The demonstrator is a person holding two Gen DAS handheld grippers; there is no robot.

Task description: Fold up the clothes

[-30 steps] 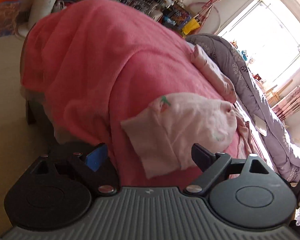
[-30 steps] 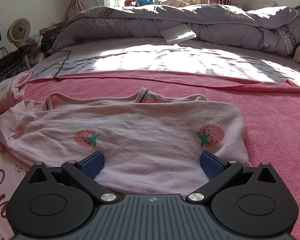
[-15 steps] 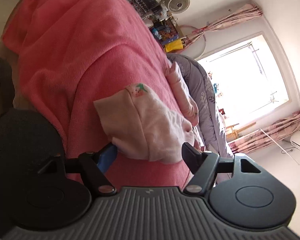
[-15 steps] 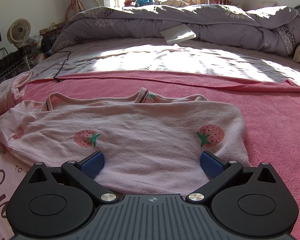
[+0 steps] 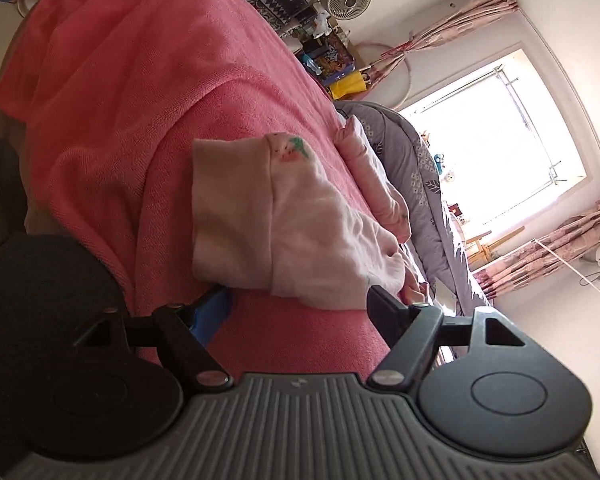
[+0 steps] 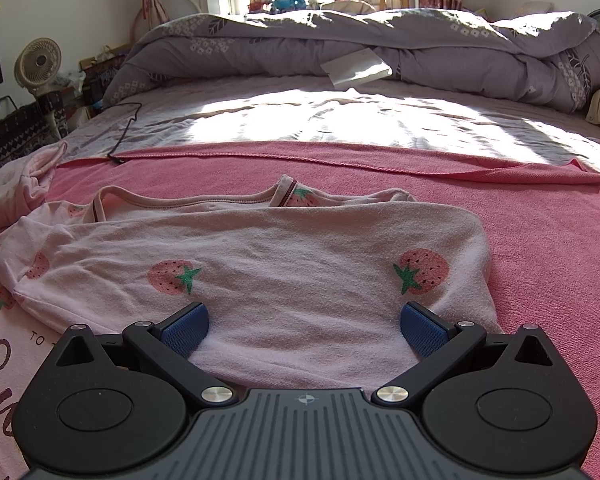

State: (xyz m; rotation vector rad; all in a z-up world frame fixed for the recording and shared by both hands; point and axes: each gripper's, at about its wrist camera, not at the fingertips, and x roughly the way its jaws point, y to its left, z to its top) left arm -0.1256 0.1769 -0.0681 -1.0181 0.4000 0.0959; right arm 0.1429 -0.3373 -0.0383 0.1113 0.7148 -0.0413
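- The pale pink cotton top printed with red strawberries (image 6: 284, 280) lies on a coral-pink terry blanket (image 6: 540, 232) spread over the near part of the bed, neckline towards the window.
- One side of the top is folded in over the body; the folded edge runs just below the collar.
- The right gripper (image 6: 304, 324) sits low over the top's near hem, its blue-padded fingers (image 6: 186, 326) spread wide with the cloth lying flat between them, pinching nothing.
- The left gripper (image 5: 300, 308) looks along the bed's side edge, where a folded sleeve end (image 5: 260, 216) of the same top hangs over the blanket's edge.
- Its fingers are opening; the hanging cloth sits just ahead of them, between the tips, and the pads are not pressing on it.
- Behind the blanket lie a sunlit sheet and a bunched grey floral duvet (image 6: 380, 48) with a white paper (image 6: 356, 68) against it.
- A small white fan (image 6: 38, 64) stands beside the bed.
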